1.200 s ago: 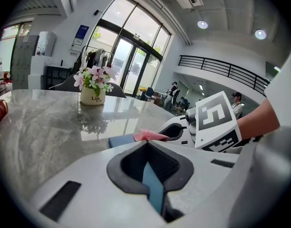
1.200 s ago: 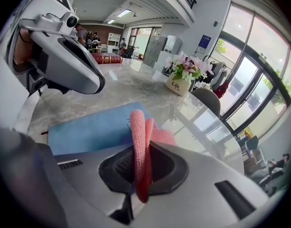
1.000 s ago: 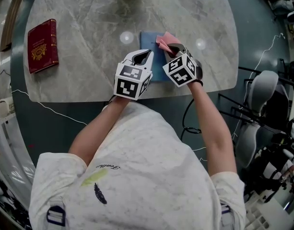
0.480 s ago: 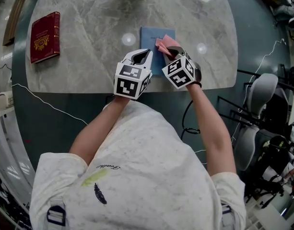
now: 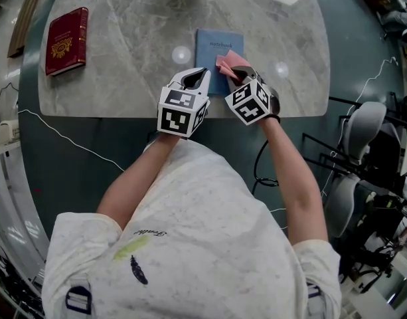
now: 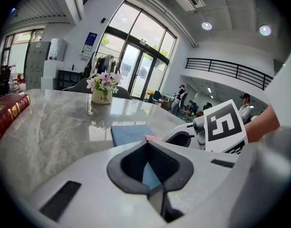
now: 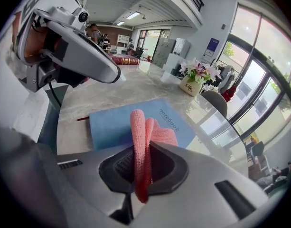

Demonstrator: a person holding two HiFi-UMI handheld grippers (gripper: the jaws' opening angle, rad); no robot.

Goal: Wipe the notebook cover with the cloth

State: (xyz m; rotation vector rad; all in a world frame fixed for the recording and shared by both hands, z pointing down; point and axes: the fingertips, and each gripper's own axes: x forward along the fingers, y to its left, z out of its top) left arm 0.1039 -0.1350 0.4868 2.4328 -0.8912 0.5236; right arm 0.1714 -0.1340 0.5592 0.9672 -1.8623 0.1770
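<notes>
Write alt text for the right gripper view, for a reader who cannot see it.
The right gripper is shut on a pink cloth over a blue notebook on a marble table; the left gripper shows at upper left.

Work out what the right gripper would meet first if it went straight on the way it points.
Probably the blue notebook: the right gripper, shut on the pink cloth, angles down at its cover, so the cloth would touch first. Depth is uncertain.
</notes>
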